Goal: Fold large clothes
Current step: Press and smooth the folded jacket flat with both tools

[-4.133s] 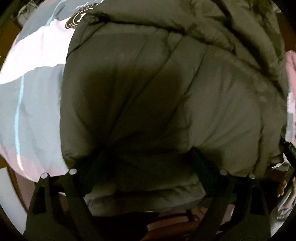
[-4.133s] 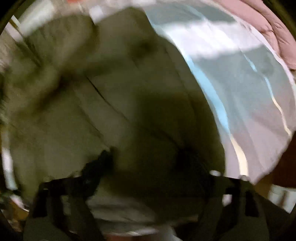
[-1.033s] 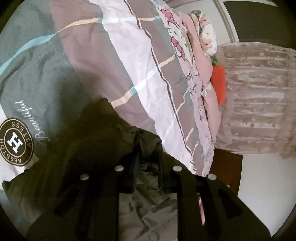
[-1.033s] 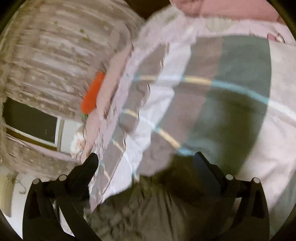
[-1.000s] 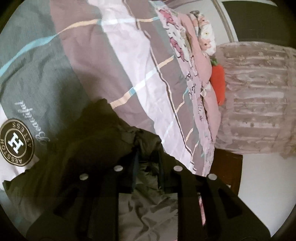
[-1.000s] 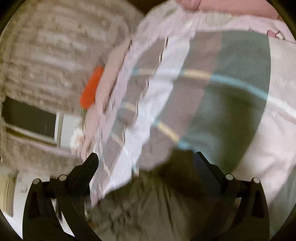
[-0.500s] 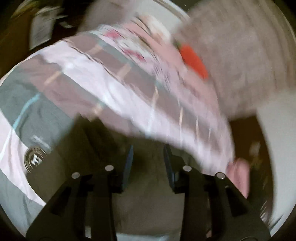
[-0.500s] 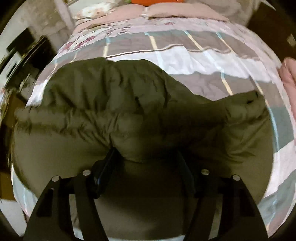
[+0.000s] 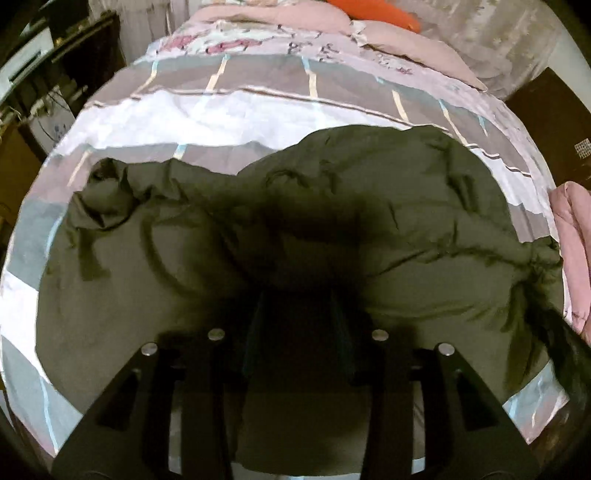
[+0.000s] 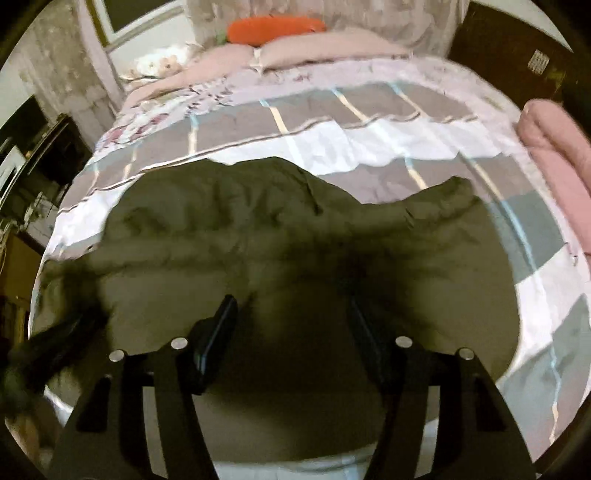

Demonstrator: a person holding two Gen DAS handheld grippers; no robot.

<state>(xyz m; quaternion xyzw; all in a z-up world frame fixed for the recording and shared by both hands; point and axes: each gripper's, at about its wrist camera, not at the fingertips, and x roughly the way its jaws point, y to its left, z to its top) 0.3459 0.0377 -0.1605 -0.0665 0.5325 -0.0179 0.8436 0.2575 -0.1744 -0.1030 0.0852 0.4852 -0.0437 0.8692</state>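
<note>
Jaws parted, both grippers over olive jacket (image 9: 369, 229)

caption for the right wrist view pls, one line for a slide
Right tool open above an olive puffer coat spread on a striped bed cover, orange pillow at the headboard.

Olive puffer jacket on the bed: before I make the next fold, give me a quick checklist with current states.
1. Jacket fully on the bed: ok.
2. Left gripper open above the fabric: ok.
3. Right gripper open, holding nothing: ok.
4. Jacket lying flat: not ok, bunched and puffy.
5. Sleeve tucked in: not ok, it sticks out.
6. Hem nearest the grippers aligned: cannot tell, hidden in shadow.
</note>
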